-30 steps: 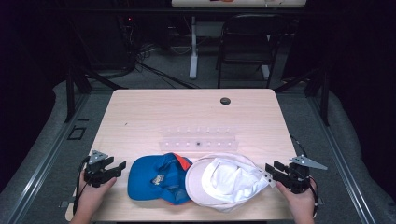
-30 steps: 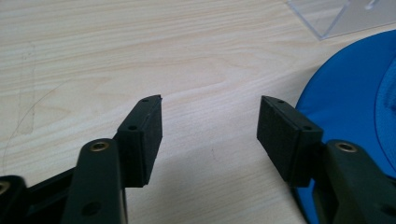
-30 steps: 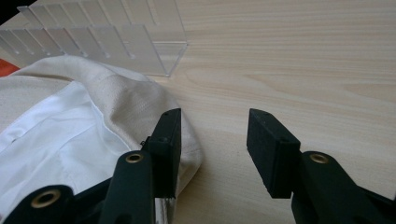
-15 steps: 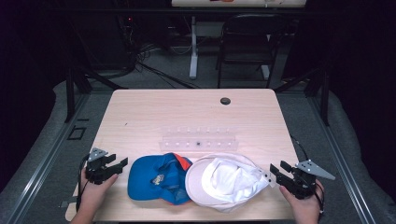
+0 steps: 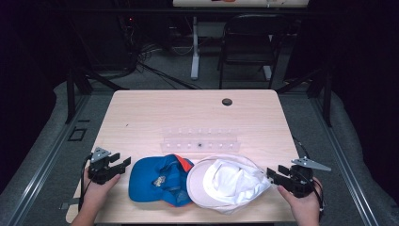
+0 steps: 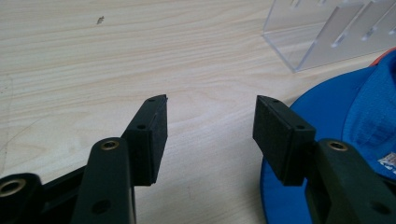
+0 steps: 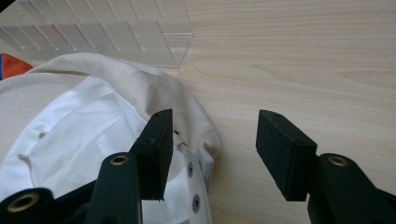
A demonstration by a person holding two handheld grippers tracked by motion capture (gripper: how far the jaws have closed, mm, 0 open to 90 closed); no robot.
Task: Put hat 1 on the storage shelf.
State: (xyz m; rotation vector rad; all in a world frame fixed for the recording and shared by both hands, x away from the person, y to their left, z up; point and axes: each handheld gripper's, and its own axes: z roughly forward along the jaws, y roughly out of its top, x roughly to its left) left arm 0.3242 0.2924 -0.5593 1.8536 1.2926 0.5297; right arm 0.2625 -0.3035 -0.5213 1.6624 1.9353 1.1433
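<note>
Flanking two hats at the near edge of the tabletop [image 5: 141,117], the two hand-held grippers sat one at each end of the row. The left hand-held gripper [image 5: 123,162] lay just to the left of the blue cap [image 5: 157,178], its jaws spread and nothing between them; in the left gripper view the cap's brim [image 6: 322,121] showed just beyond the right-hand jaw, apart from it. The right hand-held gripper [image 5: 273,174] lay just right of the white hat [image 5: 228,183], and its jaws had just been opening, with nothing pinched; in the right gripper view the hat's rim [image 7: 187,112] lay under and left of the left-hand jaw, while bare wood filled the gap. The two hats touched or overlapped in the middle, the blue cap on the left, the white hat on the right, so each hand-held gripper was nearer its own hat. Their row ran left to right, parallel to the clear rack [image 5: 200,140] just behind them. By judgement, any coming grasp would turn on each hand-held gripper moving inward along that line toward the nearest brim.
</note>
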